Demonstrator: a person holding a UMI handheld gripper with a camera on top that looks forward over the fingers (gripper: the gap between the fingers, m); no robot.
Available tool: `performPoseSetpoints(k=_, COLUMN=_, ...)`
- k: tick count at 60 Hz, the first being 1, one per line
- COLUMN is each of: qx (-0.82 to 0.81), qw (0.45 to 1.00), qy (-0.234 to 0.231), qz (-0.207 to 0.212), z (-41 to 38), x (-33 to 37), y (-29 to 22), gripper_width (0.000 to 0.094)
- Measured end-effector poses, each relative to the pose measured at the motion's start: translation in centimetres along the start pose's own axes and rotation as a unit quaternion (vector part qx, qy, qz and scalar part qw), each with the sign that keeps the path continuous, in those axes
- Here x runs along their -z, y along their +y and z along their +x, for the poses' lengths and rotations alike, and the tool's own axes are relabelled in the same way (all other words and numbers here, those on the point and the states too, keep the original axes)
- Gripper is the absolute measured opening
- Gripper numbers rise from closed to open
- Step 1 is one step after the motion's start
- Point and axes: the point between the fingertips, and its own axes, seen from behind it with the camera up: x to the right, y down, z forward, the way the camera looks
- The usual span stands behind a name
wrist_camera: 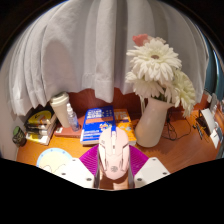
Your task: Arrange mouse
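Gripper (pixel 113 172) fingers reach forward low over the table (pixel 180 150), their purple pads (pixel 92 160) spread to either side of a white mouse (pixel 114 152). The mouse sits lengthwise between the fingers, its nose pointing away from the gripper and a pale pink stripe running down its back. Each pad lies close along a flank of the mouse, but whether both pads actually press on it cannot be told, so the gripper's grasp is unclear.

Just ahead of the mouse, a blue book (pixel 97 122) lies flat on the wooden table. Ahead and to the right of the fingers stands a white vase (pixel 152 124) holding large white flowers (pixel 156 62) that rise well above the gripper. To the left of the book stands a pale cylindrical object (pixel 63 111), and farther left a stack of books (pixel 40 124). Near the left finger, a round cream-coloured plate-like object (pixel 51 159) rests on the table. Beyond everything hangs a white curtain (pixel 70 50) in loose folds. Far to the right, small cluttered items sit at the table's end, too small to make out.
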Motion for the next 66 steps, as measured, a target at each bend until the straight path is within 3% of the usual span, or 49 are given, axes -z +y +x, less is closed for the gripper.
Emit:
performPoseSetpoints(k=9, qx=-0.003, qw=0.998, qy=0.005, qz=0.070, z=-4.5, x=6.1, y=-6.7, gripper_width=0.0406)
performPoseSetpoints(k=18, qx=0.001, qw=0.996, qy=-0.027, qz=0.086, z=-12.0, x=8.9, y=-8.1, gripper_width=0.0406)
performPoseSetpoints(k=26, qx=0.021, qw=0.996, qy=-0.056, qz=0.061, z=-18.9, x=7.4, y=-4.3, gripper_width=0.0405)
performPoseSetpoints(k=35, qx=0.039, qw=0.998, qy=-0.055, qz=-0.013, z=-22.8, x=1.9, y=4.1, gripper_width=0.0400)
performPoseSetpoints(k=39, qx=0.030, qw=0.997, qy=-0.053, qz=-0.051, z=-23.2, x=0.0, y=7.8, gripper_width=0.0399)
performPoseSetpoints(k=45, qx=0.031, qw=0.996, qy=-0.043, qz=-0.077, z=-23.0, x=-1.6, y=11.2, gripper_width=0.0398)
performPoseSetpoints(k=46, qx=0.032, qw=0.995, qy=-0.042, qz=-0.080, z=-23.0, x=-1.8, y=11.7, gripper_width=0.0357)
performPoseSetpoints(k=51, qx=0.031, qw=0.993, qy=-0.042, qz=-0.101, z=-23.1, x=-2.5, y=14.1, gripper_width=0.0400)
performPoseSetpoints(k=53, qx=0.028, qw=0.994, qy=-0.042, qz=-0.094, z=-23.1, x=-2.5, y=13.9, gripper_width=0.0358)
performPoseSetpoints(k=60, qx=0.032, qw=0.995, qy=-0.038, qz=-0.083, z=-23.1, x=-2.8, y=13.9, gripper_width=0.0369)
performPoseSetpoints(k=61, qx=0.030, qw=0.995, qy=-0.038, qz=-0.084, z=-23.1, x=-2.8, y=13.9, gripper_width=0.0439)
performPoseSetpoints(k=62, qx=0.029, qw=0.995, qy=-0.038, qz=-0.085, z=-23.1, x=-2.8, y=14.0, gripper_width=0.0401)
performPoseSetpoints(k=66, qx=0.029, qw=0.995, qy=-0.040, qz=-0.088, z=-23.2, x=-2.8, y=14.0, gripper_width=0.0452)
